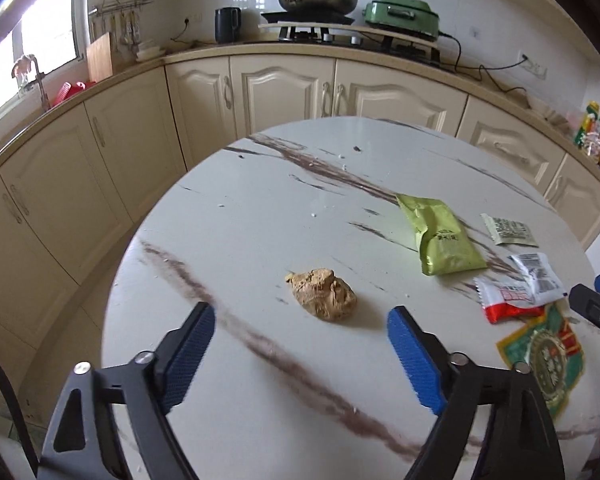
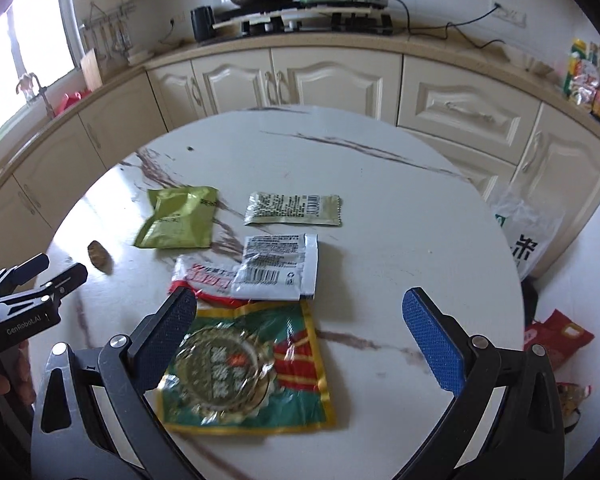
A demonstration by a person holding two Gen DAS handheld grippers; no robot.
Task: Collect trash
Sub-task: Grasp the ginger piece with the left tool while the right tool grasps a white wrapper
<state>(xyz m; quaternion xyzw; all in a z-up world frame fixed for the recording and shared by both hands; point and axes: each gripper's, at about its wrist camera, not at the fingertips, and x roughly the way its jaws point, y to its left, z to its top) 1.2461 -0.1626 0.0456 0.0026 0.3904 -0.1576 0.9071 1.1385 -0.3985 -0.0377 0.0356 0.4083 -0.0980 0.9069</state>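
1. Two grippers hang over a round marbled desk [image 1: 260,216]; neither has hold of anything. The left gripper [image 1: 300,344] has its jaws apart with only bare desk between them, and the right gripper [image 2: 300,340] is spread wide.

2. Straight ahead of the left gripper, near the middle of the desk, lies a crumpled brown lump [image 1: 322,294]. It is lined up with the gap between the jaws but not yet inside it, which reads as an approach to that piece.

3. Lying flat under the right gripper, toward the near edge of the desk, is a green and red wrapper [image 2: 248,364]. Its left finger [image 2: 168,340] overlaps the wrapper's left edge in the picture; whether it touches I cannot tell. The wide spread would suit a broad, flat sheet.

4. Other trash lies in a loose cluster beyond that wrapper: a red and white packet [image 2: 204,280] partly under a white sachet [image 2: 280,268], a pale sachet with a barcode [image 2: 294,208] farther on, and an olive-green pouch [image 2: 176,220] toward the left. All lie flat, so each probably needs a pinch at an edge.

5. A white plastic bag [image 2: 528,232] stands on the floor off the right edge of the desk, likely where the trash is meant to go.

6. My reading is that collecting has barely begun, as every piece on view is on the desk.
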